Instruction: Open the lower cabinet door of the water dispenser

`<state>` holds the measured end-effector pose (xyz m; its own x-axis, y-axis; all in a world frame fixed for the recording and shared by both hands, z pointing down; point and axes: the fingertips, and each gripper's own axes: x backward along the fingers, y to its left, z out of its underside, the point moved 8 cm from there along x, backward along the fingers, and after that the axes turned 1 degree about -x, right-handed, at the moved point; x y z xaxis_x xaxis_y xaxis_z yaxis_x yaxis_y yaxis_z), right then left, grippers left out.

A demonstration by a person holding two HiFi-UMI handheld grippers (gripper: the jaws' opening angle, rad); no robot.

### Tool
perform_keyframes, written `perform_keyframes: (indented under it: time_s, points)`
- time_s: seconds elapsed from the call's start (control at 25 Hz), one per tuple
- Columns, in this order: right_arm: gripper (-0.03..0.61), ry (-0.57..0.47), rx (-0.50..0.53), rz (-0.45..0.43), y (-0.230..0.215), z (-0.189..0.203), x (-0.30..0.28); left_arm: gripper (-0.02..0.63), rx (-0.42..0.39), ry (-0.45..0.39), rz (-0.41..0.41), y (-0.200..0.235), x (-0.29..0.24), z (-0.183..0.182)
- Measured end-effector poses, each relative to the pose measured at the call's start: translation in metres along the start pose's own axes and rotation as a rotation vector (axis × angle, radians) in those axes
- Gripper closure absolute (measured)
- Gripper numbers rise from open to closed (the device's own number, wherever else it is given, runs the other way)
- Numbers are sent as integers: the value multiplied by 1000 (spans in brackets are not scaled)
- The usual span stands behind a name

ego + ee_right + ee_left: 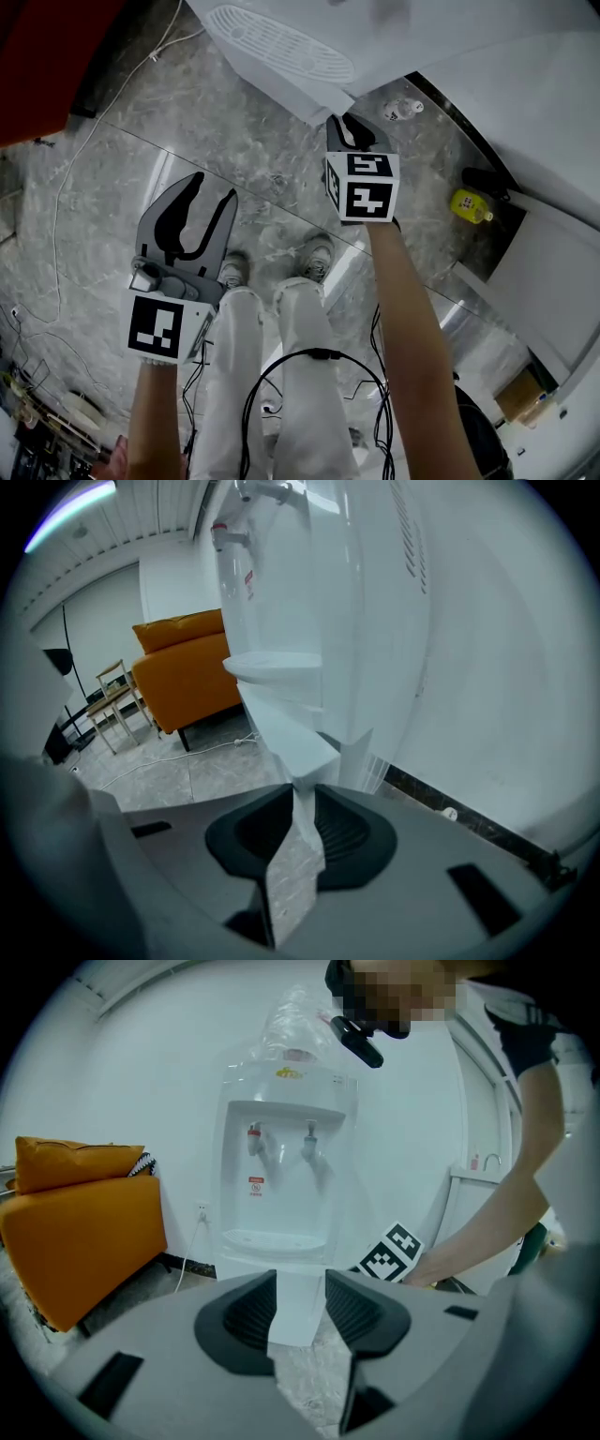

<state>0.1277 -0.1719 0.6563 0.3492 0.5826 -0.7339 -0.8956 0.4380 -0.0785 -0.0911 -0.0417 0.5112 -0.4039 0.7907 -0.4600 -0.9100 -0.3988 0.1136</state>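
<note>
The white water dispenser [281, 42] stands at the top of the head view, against the wall. Its lower cabinet door [314, 101] stands swung out a little from the body. My right gripper [349, 127] is at the door's free edge. In the right gripper view the thin white door panel [286, 733] runs down between the jaws of the right gripper [305, 803], and they are shut on its edge. My left gripper [202, 202] hangs open over the floor, well short of the dispenser [281, 1176], with nothing between the fingers of the left gripper [300, 1302].
An orange sofa [80, 1222] stands left of the dispenser, with a white cable [75, 169] trailing over the marble floor. A yellow bottle [471, 206] and a white cabinet [553, 272] are to the right. The person's shoes [314, 258] are below the grippers.
</note>
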Motion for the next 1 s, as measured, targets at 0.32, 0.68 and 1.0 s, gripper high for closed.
perform_keyframes:
  time_s: [0.32, 0.68, 1.0]
  points:
    - [503, 7, 65, -46, 28, 15, 10, 453, 13, 4, 7, -2, 6, 4]
    - [508, -8, 82, -65, 50, 23, 14, 454, 29, -3, 8, 0, 8, 4]
    - [575, -20, 106, -67, 54, 24, 27, 465, 17, 18, 11, -5, 4, 6]
